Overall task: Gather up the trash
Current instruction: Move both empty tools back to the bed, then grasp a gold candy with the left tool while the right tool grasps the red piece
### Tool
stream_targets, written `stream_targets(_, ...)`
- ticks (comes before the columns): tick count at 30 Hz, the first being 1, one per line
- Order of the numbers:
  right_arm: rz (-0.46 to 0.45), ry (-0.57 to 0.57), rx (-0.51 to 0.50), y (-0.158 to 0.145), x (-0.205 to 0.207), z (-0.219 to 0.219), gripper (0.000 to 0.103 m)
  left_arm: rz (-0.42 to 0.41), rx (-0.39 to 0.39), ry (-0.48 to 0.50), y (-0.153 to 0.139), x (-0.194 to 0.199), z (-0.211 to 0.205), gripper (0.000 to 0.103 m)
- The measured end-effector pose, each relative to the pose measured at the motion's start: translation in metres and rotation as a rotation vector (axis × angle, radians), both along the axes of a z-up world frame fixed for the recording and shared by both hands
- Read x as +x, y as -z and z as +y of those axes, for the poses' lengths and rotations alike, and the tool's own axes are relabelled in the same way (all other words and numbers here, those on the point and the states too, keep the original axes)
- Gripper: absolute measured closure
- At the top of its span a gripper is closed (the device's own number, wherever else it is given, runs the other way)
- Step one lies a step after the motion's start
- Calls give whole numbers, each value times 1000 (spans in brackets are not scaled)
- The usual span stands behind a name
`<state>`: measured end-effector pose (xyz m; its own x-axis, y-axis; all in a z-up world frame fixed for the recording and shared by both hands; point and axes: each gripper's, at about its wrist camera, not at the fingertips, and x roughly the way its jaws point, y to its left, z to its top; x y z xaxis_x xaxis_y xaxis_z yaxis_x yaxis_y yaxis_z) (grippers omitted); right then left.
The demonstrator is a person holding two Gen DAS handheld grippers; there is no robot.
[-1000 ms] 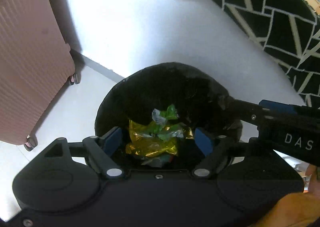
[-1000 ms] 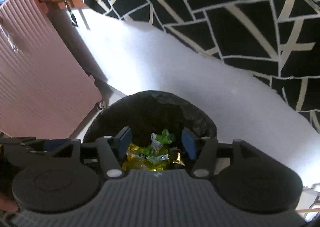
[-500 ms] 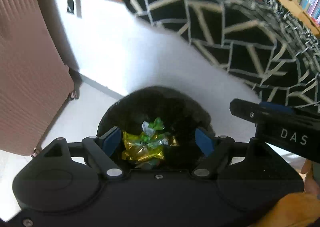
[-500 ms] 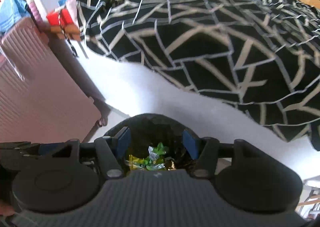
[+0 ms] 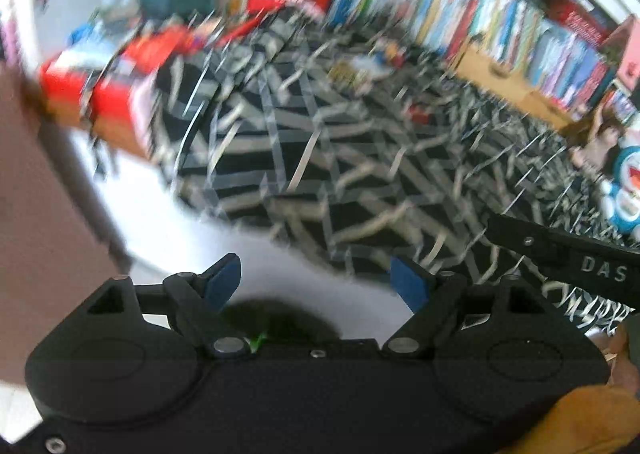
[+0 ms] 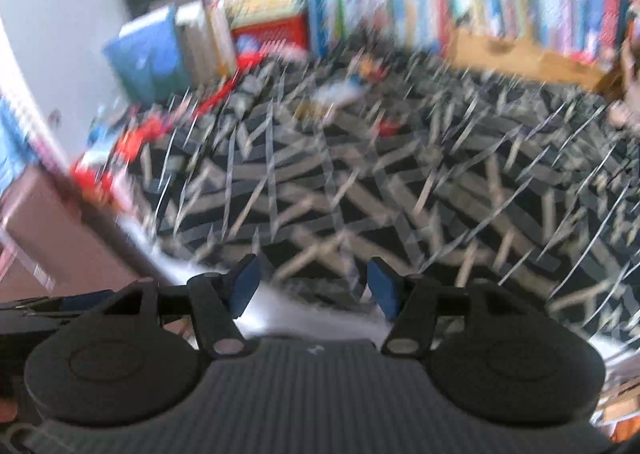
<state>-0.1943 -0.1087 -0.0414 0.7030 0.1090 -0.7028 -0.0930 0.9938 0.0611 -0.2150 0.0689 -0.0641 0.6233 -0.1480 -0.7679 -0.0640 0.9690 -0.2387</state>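
Beyond my fingers, the biggest thing is the black bedspread with pale criss-cross stripes (image 5: 320,158), smeared by blur; it fills the whole stretch ahead of both pairs of fingers, and from my right side it spreads just as wide (image 6: 400,190). Along its far edge, well beyond my fingertips, stands a long row of colourful upright books (image 5: 480,18) on a light wooden shelf (image 5: 516,94). To the left of my left fingers rises the dusty-pink ribbed suitcase (image 5: 44,214), and past it, further ahead, a blurred red box (image 5: 104,70) sits at the corner of the bedspread. A white strip of bed side or floor, I cannot tell which, (image 5: 192,230) lies between the suitcase and the bedspread, just ahead of my left fingertips.

Below and close behind my left fingers, almost hidden by my own black body, shows the dark round mouth of the black-lined trash bin (image 5: 280,314), with only a sliver of the green wrapper (image 5: 256,342) of the collected trash peeking out at my lower edge. A few small bright scraps, too blurred to name, lie far ahead on the bedspread (image 5: 360,68).

My left gripper (image 5: 316,278) stands with its blue-padded fingers (image 5: 224,282) spread wide and nothing between them. My right gripper (image 6: 312,286) is likewise parted, blue pads (image 6: 382,288) apart, nothing between them. From the left view, the right gripper's black arm reaches in at the right of my fingers.
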Motion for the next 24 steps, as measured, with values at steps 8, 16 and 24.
stream_targets(8,-117,104,-24,-39,47,-31,31,-110,14,59,-51,82,-16,18)
stream_targets(16,-168,83,-9,-42,147,-60,31,-207,27,4,-69,192,-39,12)
stream_targets(24,-83,-36,-41,8,249,-81,31,-96,39,-110,-14,323,-69,10)
